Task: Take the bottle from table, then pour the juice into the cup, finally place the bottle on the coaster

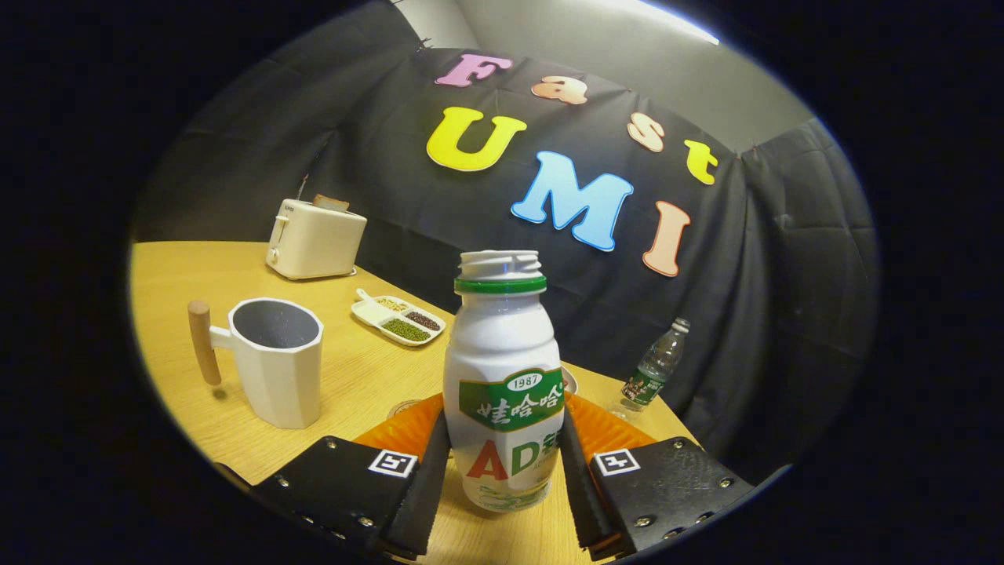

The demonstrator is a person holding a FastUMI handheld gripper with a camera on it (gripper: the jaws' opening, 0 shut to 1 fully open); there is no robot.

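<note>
I have the bottle (502, 384) between my gripper (502, 463) fingers, both pressing its lower sides, jaws closed down to the bottle's width. It stands upright, uncapped, its base looking just clear of the table (353, 369), though I can't be sure. The cup (274, 361), with a wooden handle, sits to the left nearer the table's left edge. Beyond it, a divided dish (398, 318) of beans and a toaster (314, 235) sit near the far edge. A water bottle (655, 369) stands by the far right corner.
</note>
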